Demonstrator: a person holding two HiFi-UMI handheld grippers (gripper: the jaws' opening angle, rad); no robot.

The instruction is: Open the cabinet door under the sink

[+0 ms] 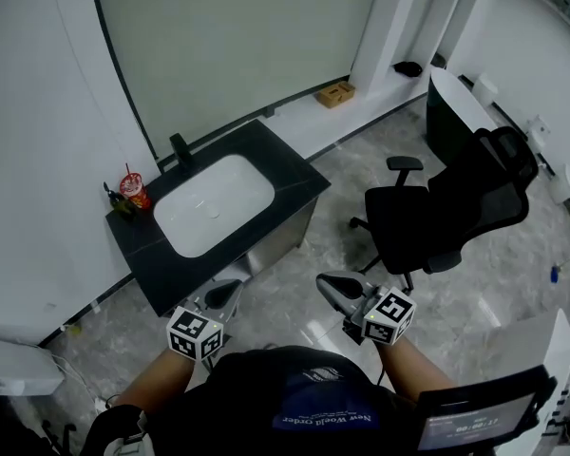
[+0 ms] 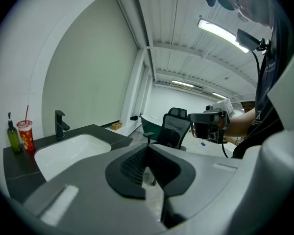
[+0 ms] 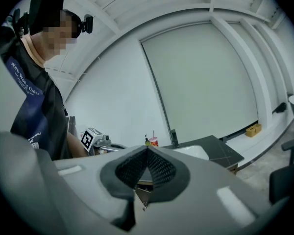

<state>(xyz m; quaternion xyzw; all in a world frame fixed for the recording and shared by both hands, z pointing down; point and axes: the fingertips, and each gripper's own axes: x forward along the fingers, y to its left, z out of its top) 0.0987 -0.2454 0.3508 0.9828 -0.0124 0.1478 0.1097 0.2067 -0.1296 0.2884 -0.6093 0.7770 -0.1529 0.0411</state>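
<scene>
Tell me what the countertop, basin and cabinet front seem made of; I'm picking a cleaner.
Countertop: dark matte stone or stone-look slab, barely any glare.
Basin: glossy white, likely ceramic, with soft reflections.
Cabinet front: grey with dull sheen, perhaps brushed metal or laminate; unclear.

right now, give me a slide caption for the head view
Facing the sink, left tool and right tool, both shut, held short of the cabinet below.

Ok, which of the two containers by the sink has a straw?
The red cup, at the counter's corner. The green bottle beside it has no straw.
</scene>
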